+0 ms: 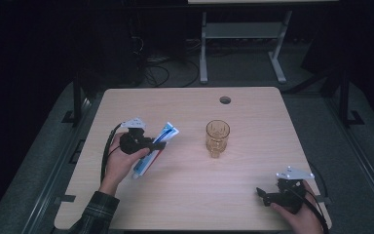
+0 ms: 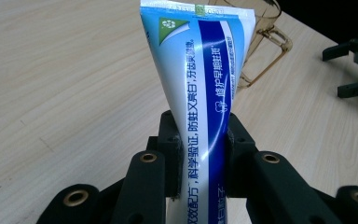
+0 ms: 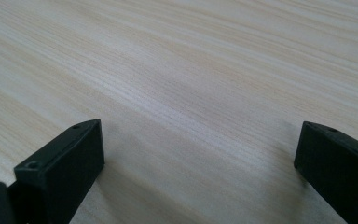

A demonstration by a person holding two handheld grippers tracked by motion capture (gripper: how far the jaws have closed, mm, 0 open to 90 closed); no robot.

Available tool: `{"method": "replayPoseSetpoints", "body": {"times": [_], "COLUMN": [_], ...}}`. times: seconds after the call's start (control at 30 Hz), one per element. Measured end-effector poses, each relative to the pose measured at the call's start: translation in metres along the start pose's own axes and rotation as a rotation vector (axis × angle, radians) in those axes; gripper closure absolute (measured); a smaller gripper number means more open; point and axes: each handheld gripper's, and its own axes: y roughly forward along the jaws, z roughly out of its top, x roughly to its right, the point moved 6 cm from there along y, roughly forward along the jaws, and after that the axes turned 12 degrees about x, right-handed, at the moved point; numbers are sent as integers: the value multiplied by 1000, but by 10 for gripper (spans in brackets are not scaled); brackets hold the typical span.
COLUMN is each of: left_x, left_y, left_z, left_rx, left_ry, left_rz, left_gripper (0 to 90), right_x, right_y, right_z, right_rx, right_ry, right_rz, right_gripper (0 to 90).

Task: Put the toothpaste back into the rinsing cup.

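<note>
Left claw (image 2: 200,154) is clamped on the blue-and-white plastic toothpaste tube (image 1: 155,146), holding it just over the light wooden tabletop (image 1: 185,195), left of the amber glass cup (image 1: 217,138). Right claw (image 3: 200,158) sits wide, empty. Looks mid-lift; next probably calls for dropping it into that cup.

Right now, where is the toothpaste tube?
In the high view the toothpaste tube sits left of centre, clamped in the left tongs, with the amber glass mug to its right.

Blue-white toothpaste tube (image 2: 200,93), amber glass (image 1: 217,137)
</note>
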Motion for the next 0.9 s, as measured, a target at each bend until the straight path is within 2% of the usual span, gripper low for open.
{"method": "replayPoseSetpoints", "body": {"times": [0.4,0.63,0.9], "left_x": [7,12,16], "left_y": [1,6,12], "left_z": [20,35,47], "left_rx": [43,60,81], "left_ry": [14,40,49], "left_rz": [-32,-50,-64], "left_gripper": [733,733,733], "right_x": [0,0,0], "right_y": [0,0,0], "right_z": [0,0,0], "right_rx": [0,0,0], "right_ry": [0,-1,-1], "right_rz": [0,1,1], "right_gripper": [9,9,9]}}
